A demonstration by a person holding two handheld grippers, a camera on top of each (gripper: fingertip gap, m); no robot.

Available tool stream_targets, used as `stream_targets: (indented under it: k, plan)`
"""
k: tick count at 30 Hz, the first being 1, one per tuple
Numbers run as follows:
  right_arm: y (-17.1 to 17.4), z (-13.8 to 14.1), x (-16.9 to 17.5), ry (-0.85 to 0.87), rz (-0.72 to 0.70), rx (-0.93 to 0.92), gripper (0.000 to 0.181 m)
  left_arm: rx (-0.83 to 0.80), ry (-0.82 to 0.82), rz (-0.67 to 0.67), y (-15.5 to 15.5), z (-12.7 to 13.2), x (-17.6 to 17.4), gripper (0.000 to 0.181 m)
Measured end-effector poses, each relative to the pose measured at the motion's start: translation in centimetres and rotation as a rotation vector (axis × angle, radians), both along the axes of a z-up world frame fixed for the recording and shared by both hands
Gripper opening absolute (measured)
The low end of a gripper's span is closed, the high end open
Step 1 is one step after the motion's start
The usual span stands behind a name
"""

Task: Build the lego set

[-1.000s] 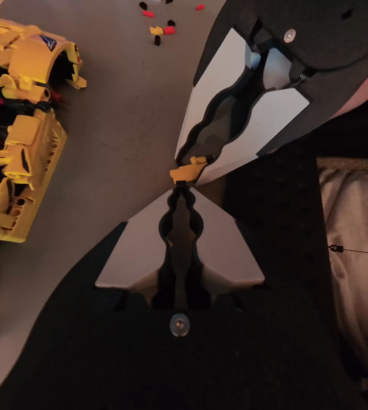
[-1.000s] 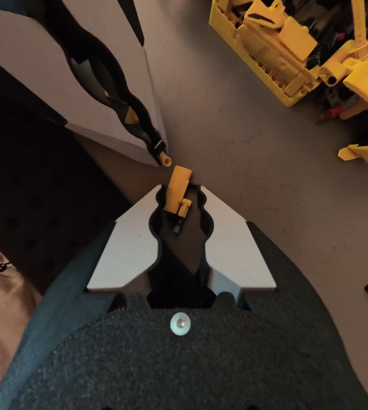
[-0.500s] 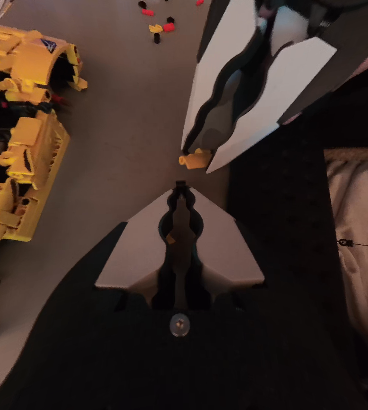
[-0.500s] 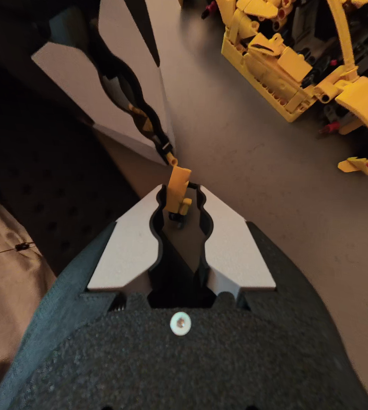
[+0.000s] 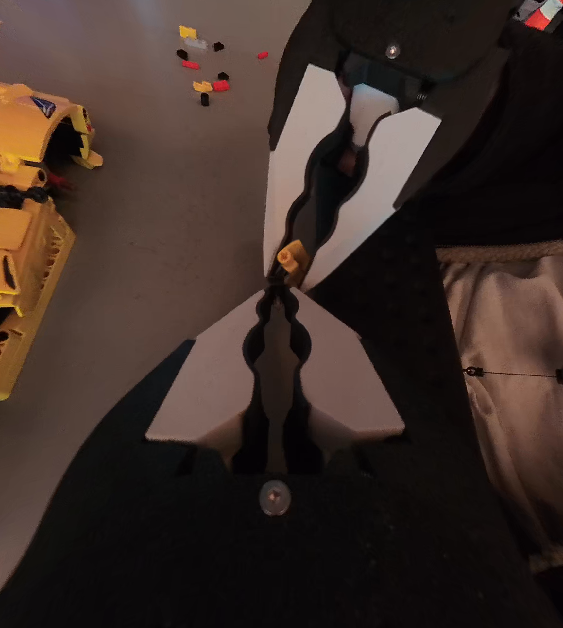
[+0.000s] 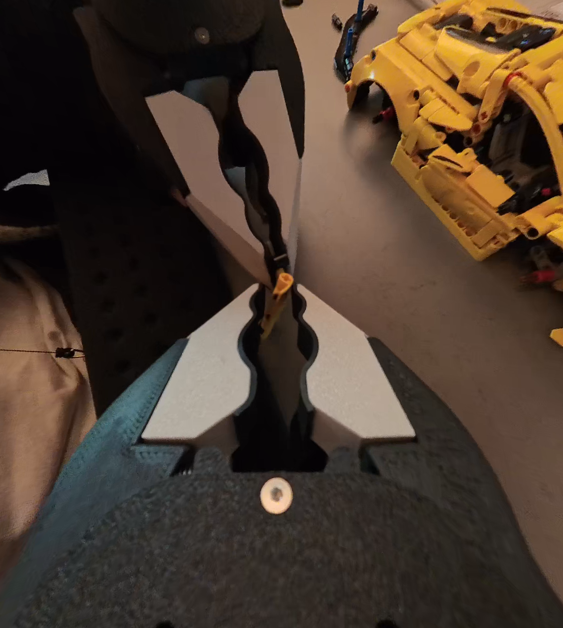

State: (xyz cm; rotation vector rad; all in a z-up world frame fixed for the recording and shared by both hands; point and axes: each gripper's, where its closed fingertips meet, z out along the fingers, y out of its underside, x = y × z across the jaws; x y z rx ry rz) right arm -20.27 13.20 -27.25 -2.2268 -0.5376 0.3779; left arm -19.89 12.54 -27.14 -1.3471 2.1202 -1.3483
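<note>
Car mostly built; a small part is being joined in the air.

The yellow car sits on the table, loose bits unused. The right gripper pinches a yellow piece; the left gripper pinches a black pin. Half a second ago they were apart; now the tips touch.

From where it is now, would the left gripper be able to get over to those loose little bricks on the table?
Probably yes, but not free-handed. The left gripper is shut on a small black pin, tip to tip with the right gripper and its yellow piece. The loose bricks lie beyond on bare table, nothing between.
</note>
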Motion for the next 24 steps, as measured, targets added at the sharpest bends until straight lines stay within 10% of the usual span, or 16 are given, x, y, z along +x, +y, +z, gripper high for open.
stream_targets:
  k: [24]
  plan:
    - [-3.0,-1.7,5.5,0.148,-0.124,-0.246,0.025,0.031,0.009,0.006,-0.1,-0.5,0.3,0.007]
